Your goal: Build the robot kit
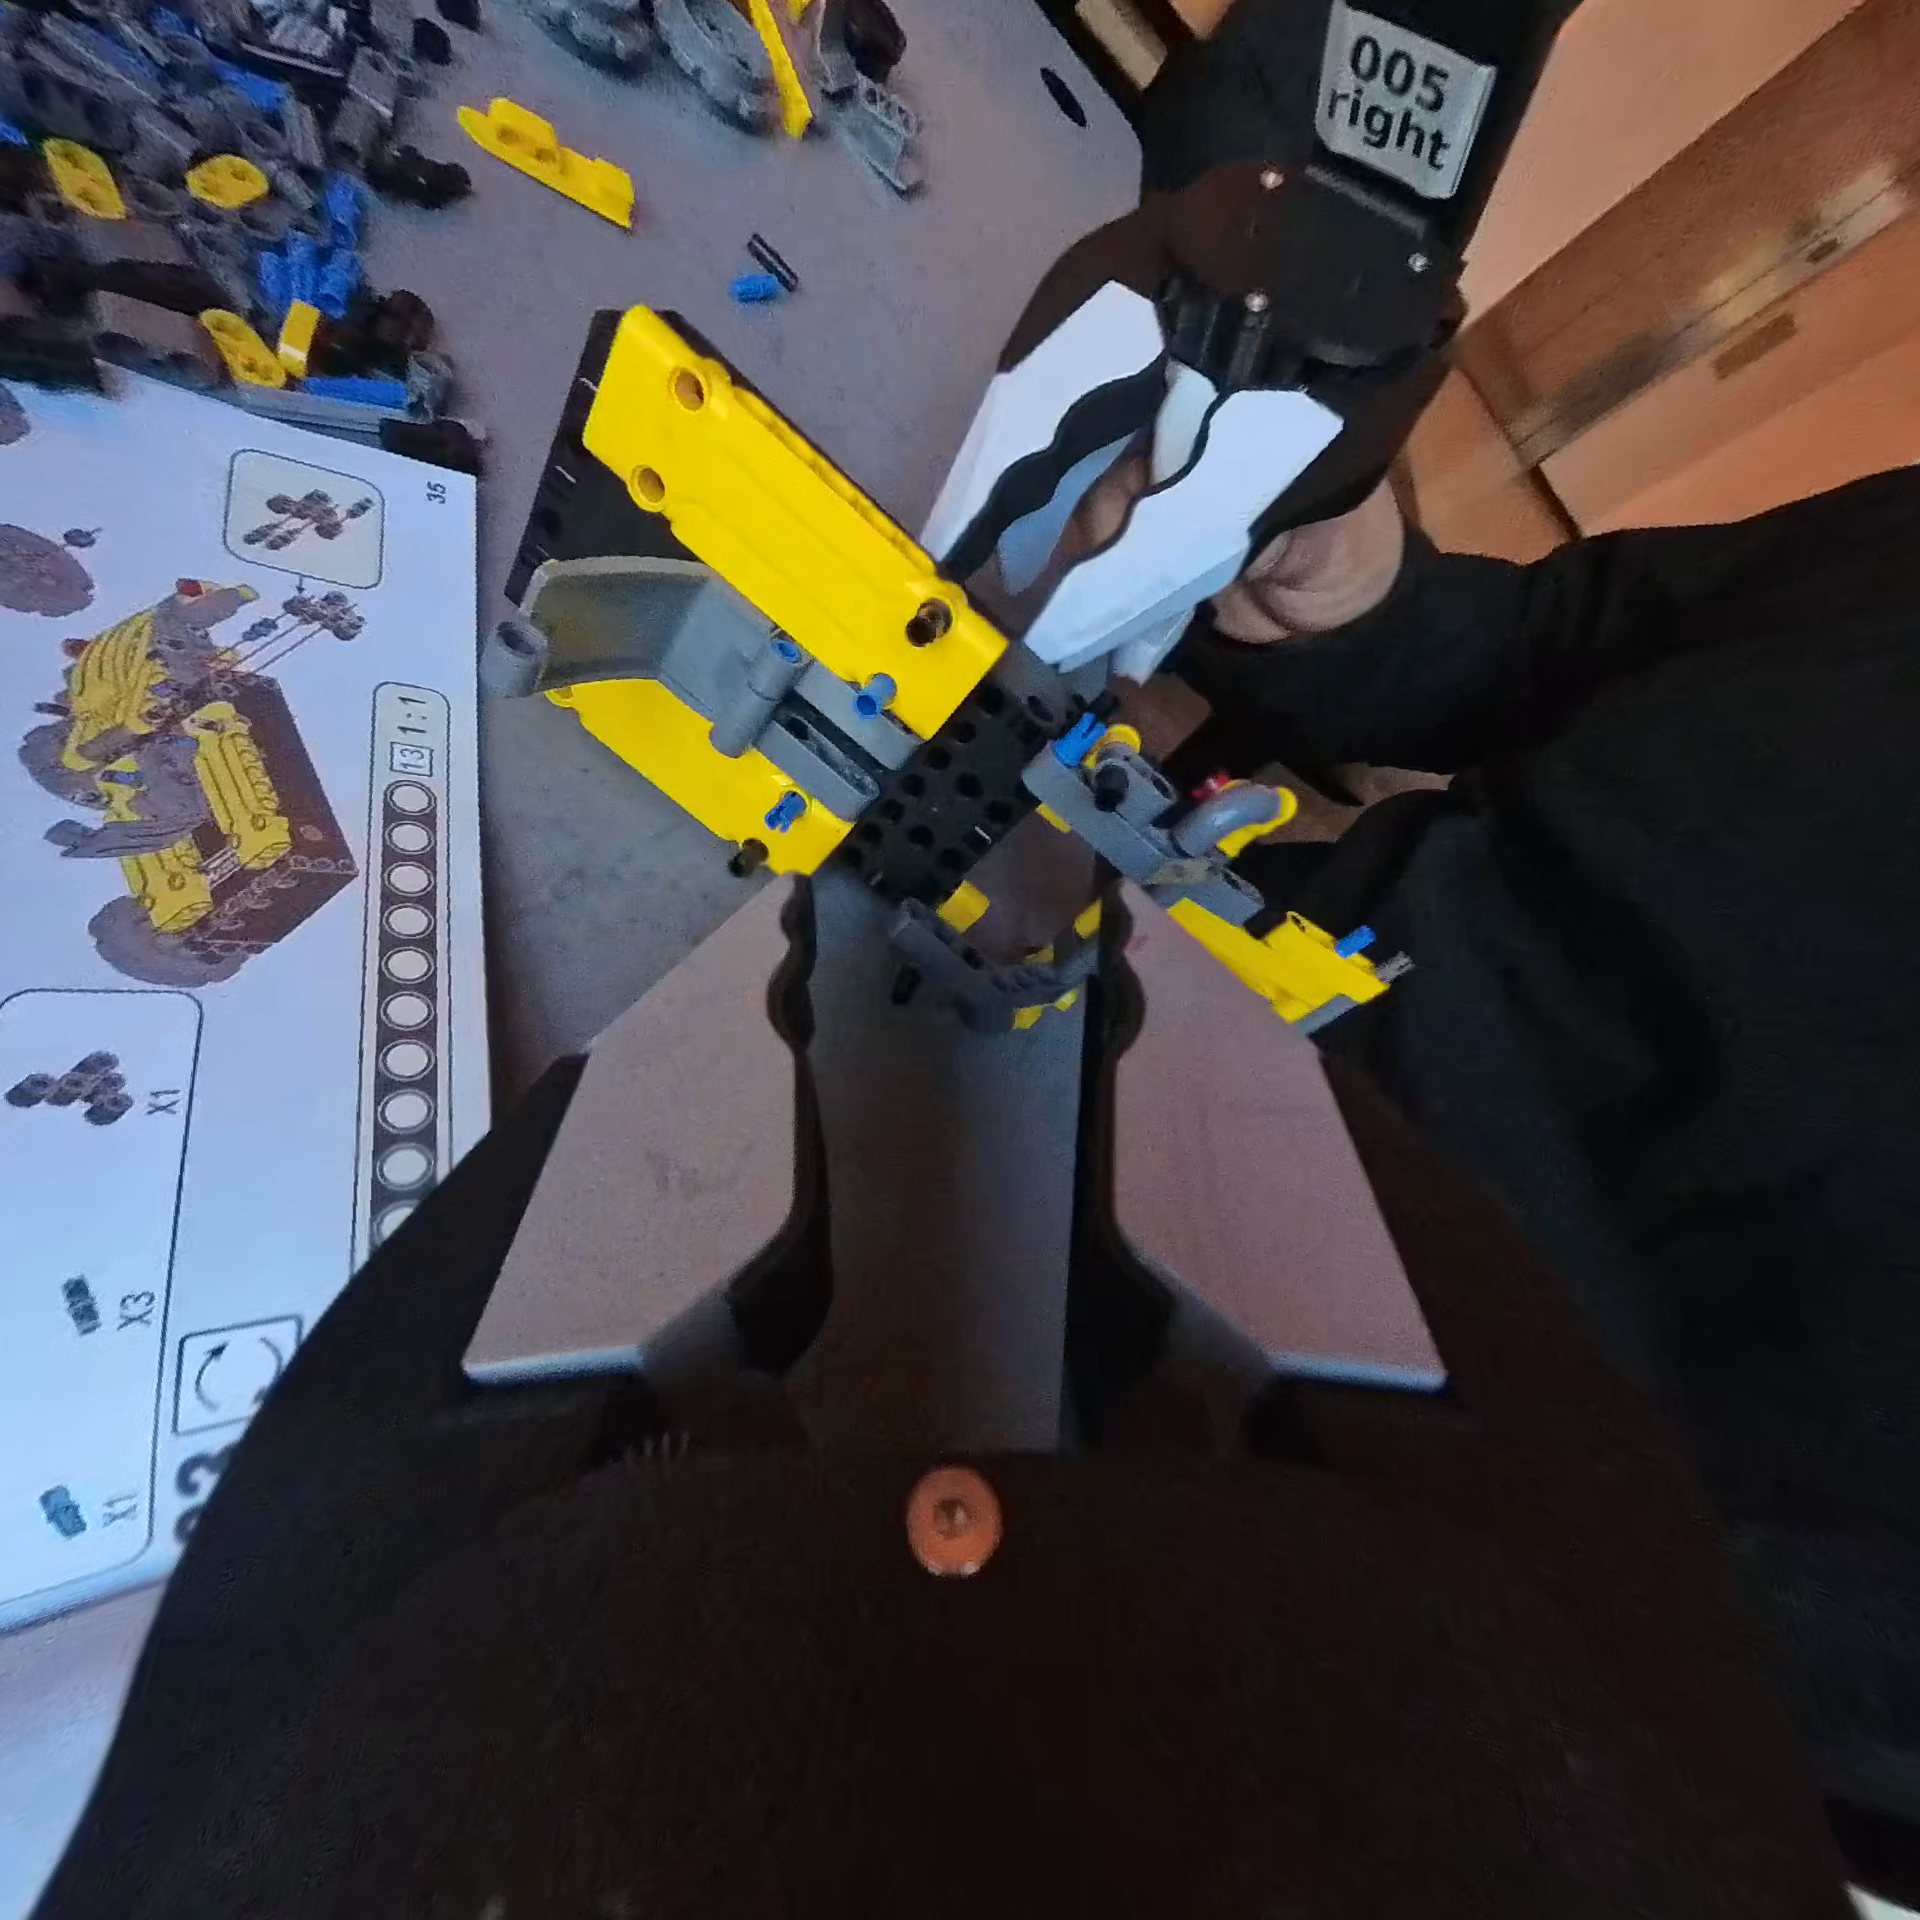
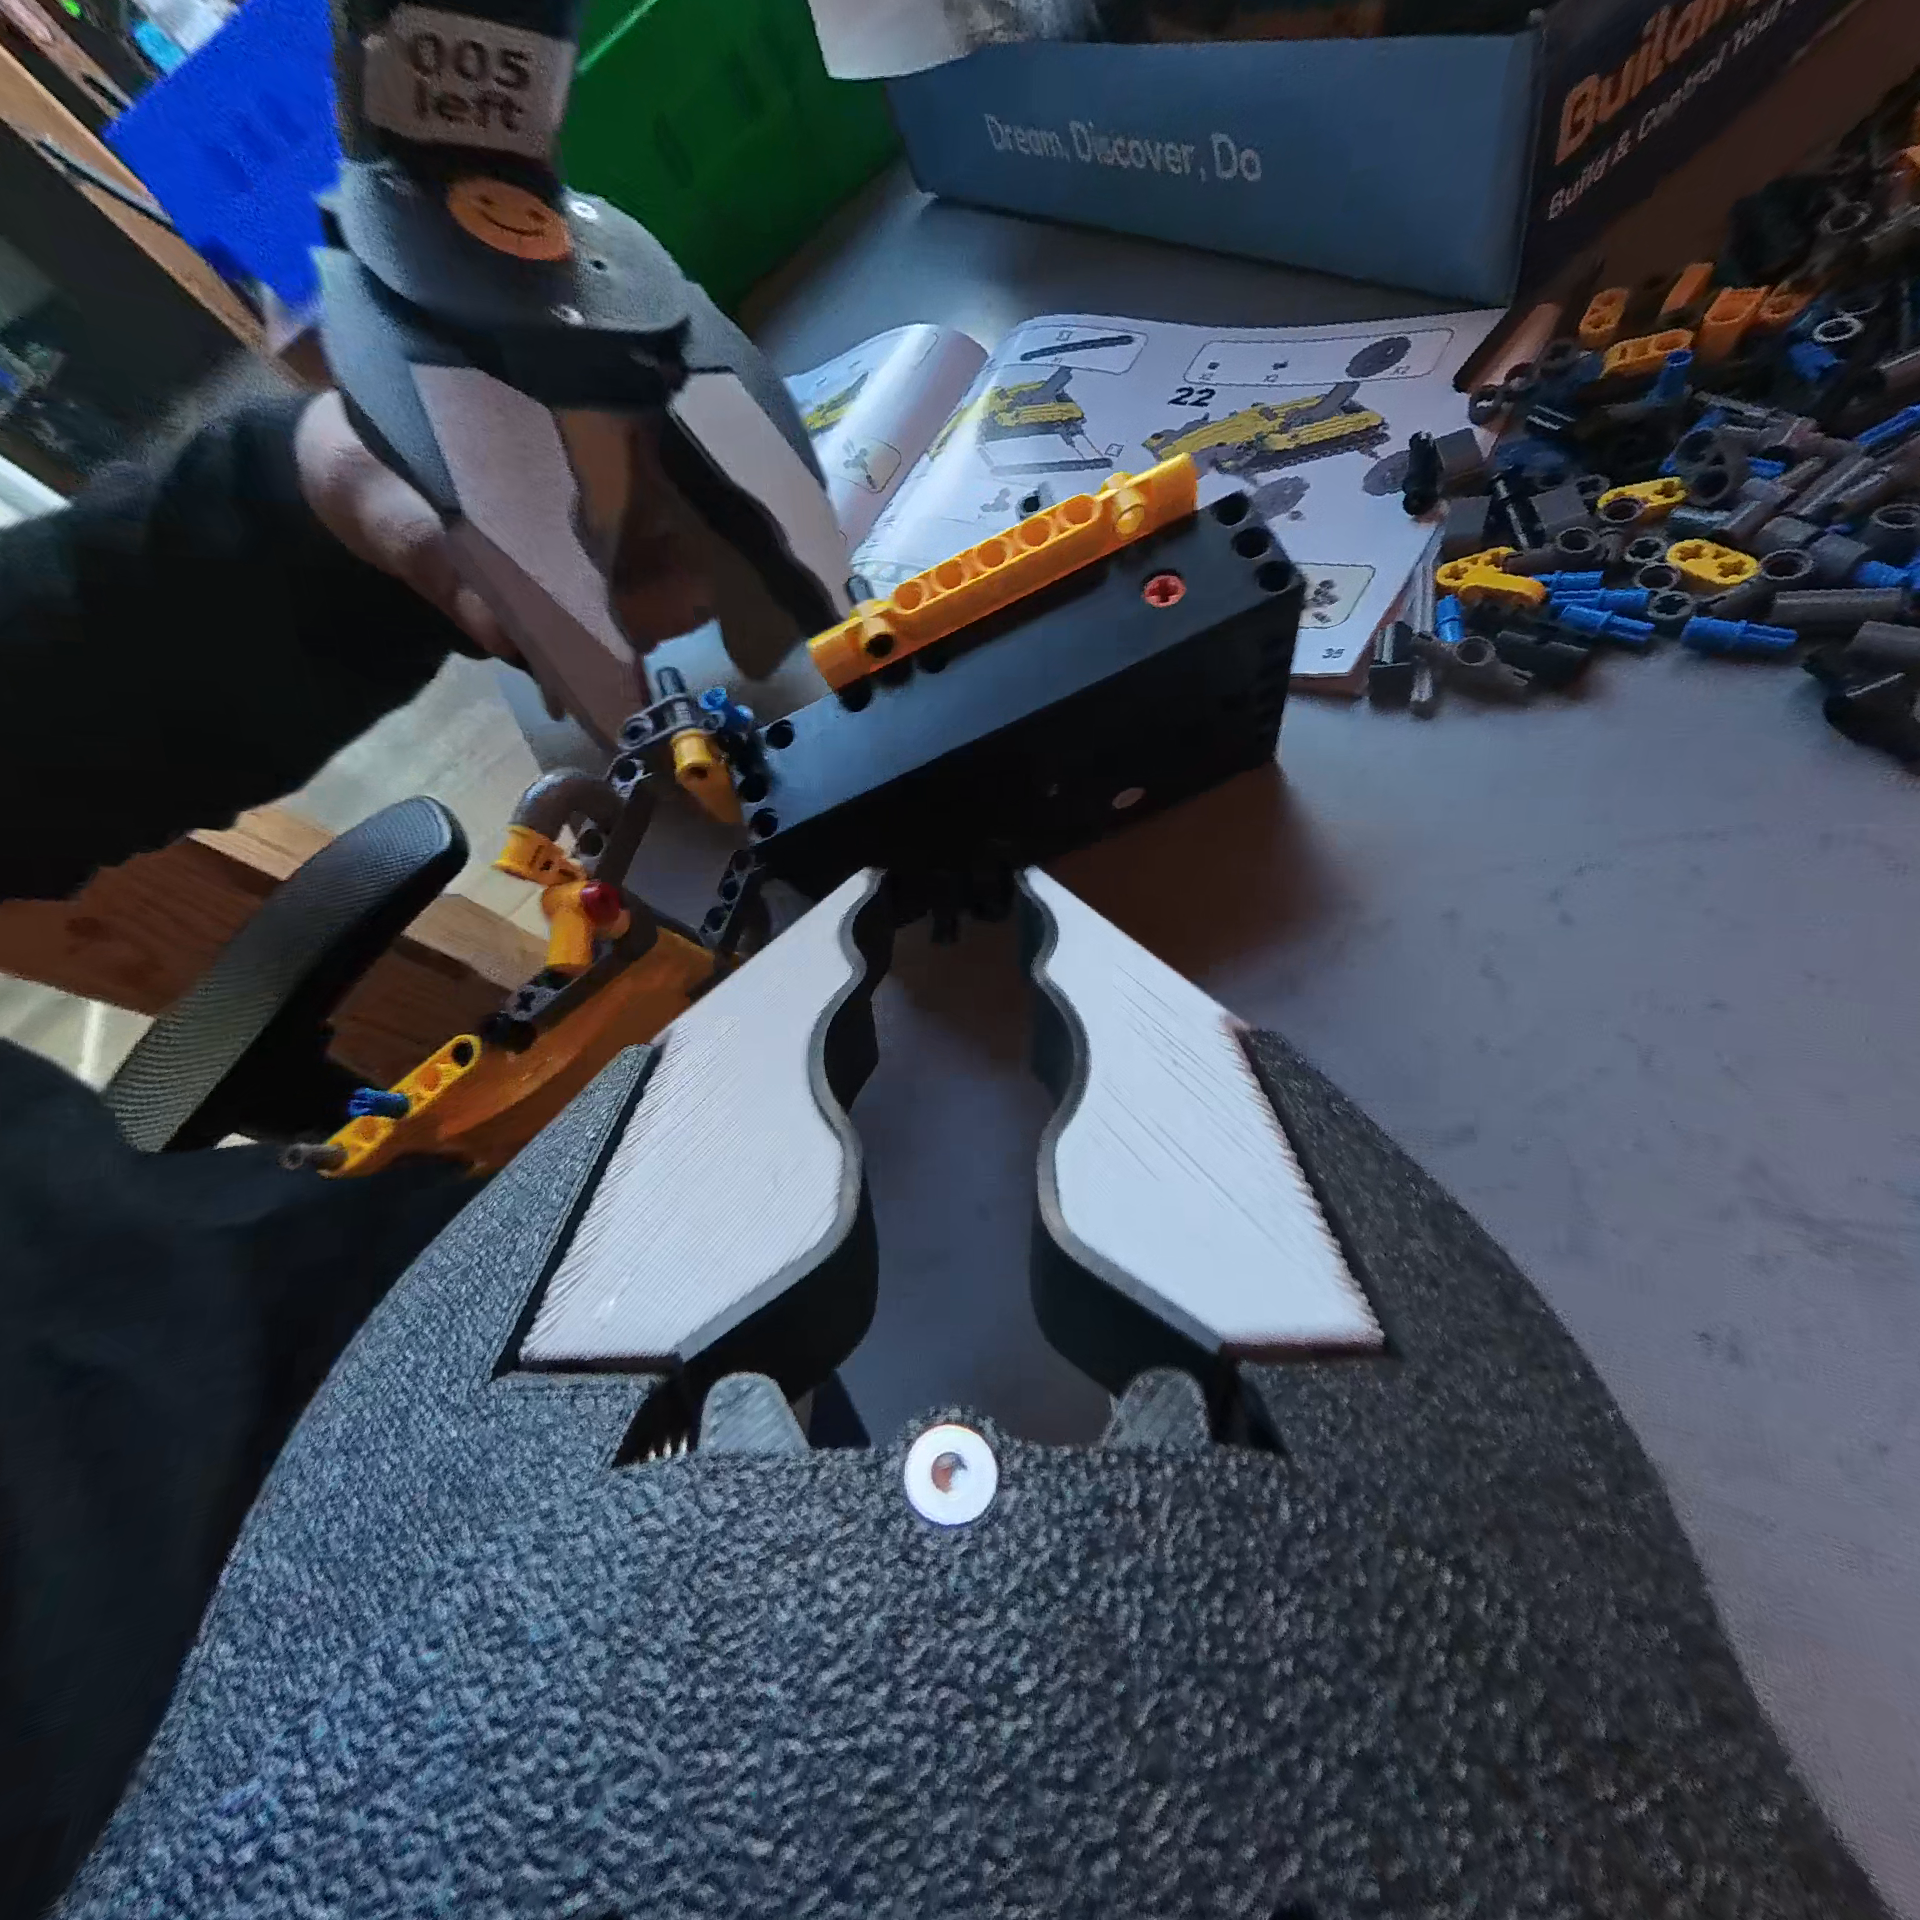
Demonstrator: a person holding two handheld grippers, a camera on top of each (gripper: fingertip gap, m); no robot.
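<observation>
Left wrist view: the left gripper (image 1: 951, 914) has its jaws closed on the black perforated mid-section of the brick model (image 1: 831, 665), a yellow, grey and black assembly held above the grey worktop (image 1: 582, 862). The right gripper (image 1: 1081, 613) meets the model from the far side, a hand (image 1: 1320, 571) behind it. The instruction booklet (image 1: 208, 935) lies left of the model; loose parts (image 1: 208, 208) are heaped beyond the booklet, and a yellow panel (image 1: 545, 158) lies apart from the heap. Right wrist view: the right gripper (image 2: 951, 899) has its jaws partly open, tips against a small black part under the model's black block (image 2: 1039, 686); whether they clamp it cannot be told. The left gripper (image 2: 686, 665) reaches the model from the left. Behind the model lie the booklet (image 2: 1143, 416), a blue box (image 2: 1216, 156) and loose parts (image 2: 1683, 499).
</observation>
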